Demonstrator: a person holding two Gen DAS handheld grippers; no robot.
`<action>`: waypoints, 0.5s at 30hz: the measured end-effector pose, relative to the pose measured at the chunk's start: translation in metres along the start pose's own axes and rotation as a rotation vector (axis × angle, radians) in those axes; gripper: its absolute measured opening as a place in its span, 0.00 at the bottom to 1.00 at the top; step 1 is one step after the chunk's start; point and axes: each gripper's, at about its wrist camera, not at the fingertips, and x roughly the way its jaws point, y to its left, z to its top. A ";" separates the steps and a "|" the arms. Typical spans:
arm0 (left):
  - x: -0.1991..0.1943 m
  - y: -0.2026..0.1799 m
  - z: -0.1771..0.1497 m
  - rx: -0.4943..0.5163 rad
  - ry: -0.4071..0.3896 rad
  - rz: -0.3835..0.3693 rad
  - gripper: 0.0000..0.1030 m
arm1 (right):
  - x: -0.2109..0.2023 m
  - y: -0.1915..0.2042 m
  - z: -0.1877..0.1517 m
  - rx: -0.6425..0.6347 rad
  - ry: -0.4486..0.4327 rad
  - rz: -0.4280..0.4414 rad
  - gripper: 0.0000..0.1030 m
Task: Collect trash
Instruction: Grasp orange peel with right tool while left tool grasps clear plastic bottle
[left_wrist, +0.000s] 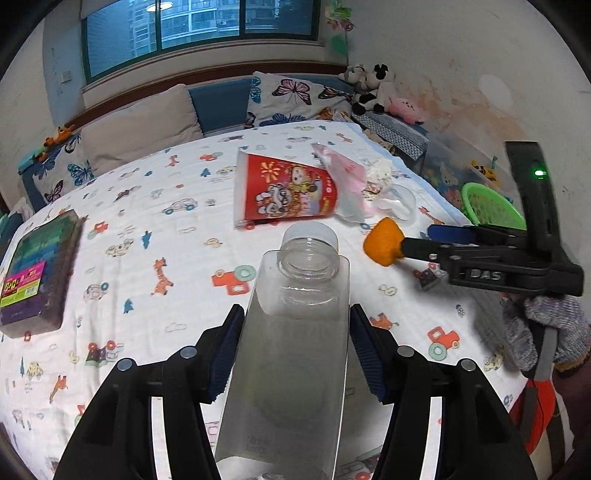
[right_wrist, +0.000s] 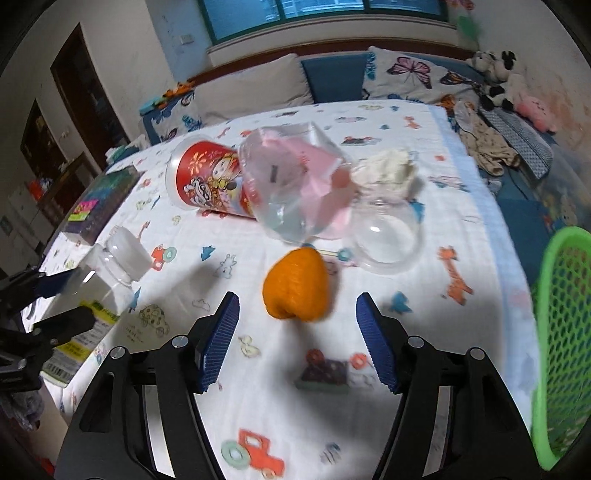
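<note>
The left claw (left_wrist: 295, 354) clamps a clear empty bottle (left_wrist: 291, 350), white cap pointing to 12 o'clock. The right claw (right_wrist: 297, 343) gapes, gripping nothing; an orange peel (right_wrist: 297, 284) lies on the bed sheet (right_wrist: 424, 332) just ahead of its pads. Beyond, at 12 o'clock, a red paper cup (right_wrist: 207, 181) lies tipped; a clear bag (right_wrist: 295, 181) holds something pink, hard to identify. A clear dome lid (right_wrist: 386, 236) sits empty. The green basket (right_wrist: 565, 332) at 3 o'clock is cut off

The left tool (left_wrist: 295, 354) grips a clear bottle (left_wrist: 295, 350) over the bed (left_wrist: 147, 221); the right tool (left_wrist: 402, 243) meets an orange peel (left_wrist: 382, 242) near the bed's right edge.
</note>
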 end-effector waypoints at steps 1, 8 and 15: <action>0.000 0.002 0.000 -0.004 0.000 0.000 0.54 | 0.005 0.002 0.002 -0.006 0.005 -0.006 0.62; -0.001 0.010 -0.002 -0.012 -0.005 0.003 0.54 | 0.030 0.008 0.010 -0.017 0.033 -0.028 0.55; 0.002 0.012 -0.001 -0.011 -0.002 0.005 0.54 | 0.038 0.010 0.007 -0.040 0.041 -0.056 0.48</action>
